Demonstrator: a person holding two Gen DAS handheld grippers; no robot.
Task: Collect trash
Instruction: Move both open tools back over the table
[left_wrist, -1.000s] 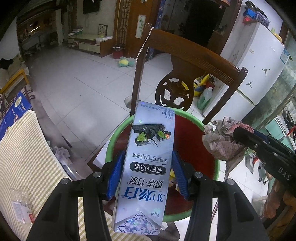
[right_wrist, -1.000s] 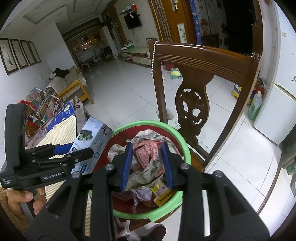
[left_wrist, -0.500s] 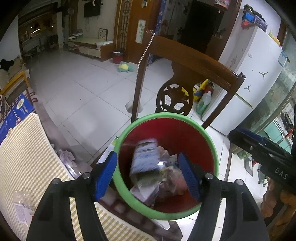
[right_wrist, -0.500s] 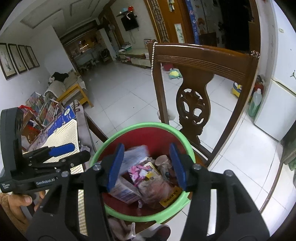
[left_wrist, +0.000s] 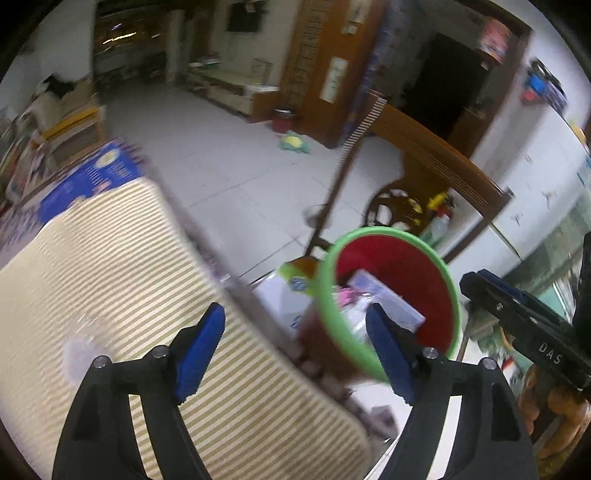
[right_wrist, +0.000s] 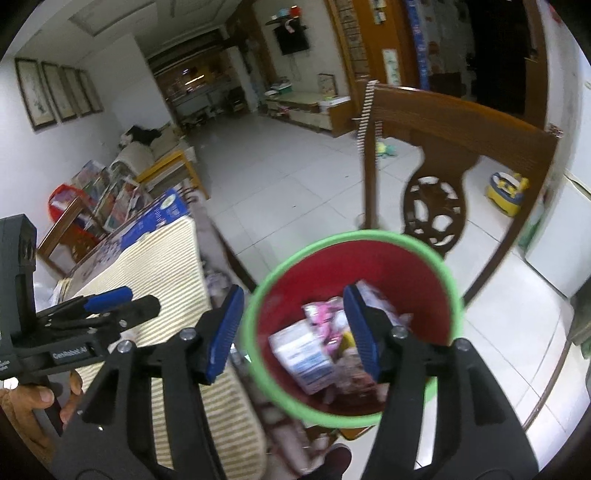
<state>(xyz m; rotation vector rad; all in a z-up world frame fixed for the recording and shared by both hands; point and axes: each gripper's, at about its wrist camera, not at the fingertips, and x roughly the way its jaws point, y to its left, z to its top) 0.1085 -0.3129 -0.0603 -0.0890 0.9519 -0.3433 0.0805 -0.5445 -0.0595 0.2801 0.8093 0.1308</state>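
Note:
A red bin with a green rim (left_wrist: 454, 295) (right_wrist: 452, 280) stands on a wooden chair beside the table. Inside lie the silver toothpaste box (left_wrist: 384, 299) (right_wrist: 303, 354) and crumpled paper and wrappers (right_wrist: 328, 317). My left gripper (left_wrist: 295, 347) is open and empty, over the table edge to the left of the bin. My right gripper (right_wrist: 295, 328) is open and empty, above the bin's left rim. A clear plastic wrapper (left_wrist: 81, 343) lies on the yellow striped tablecloth (left_wrist: 92, 258). Both views are blurred by motion.
The carved wooden chair back (right_wrist: 436, 199) rises behind the bin. A blue box (left_wrist: 88, 177) lies at the table's far end. A white carton (left_wrist: 284, 299) sits by the bin. A white fridge (left_wrist: 546, 177) stands at the right. White tiled floor (right_wrist: 280, 184) lies beyond.
Both grippers opened and dropped the toothpaste box and the crumpled paper into the bin. Both have since swung left, towards the table.

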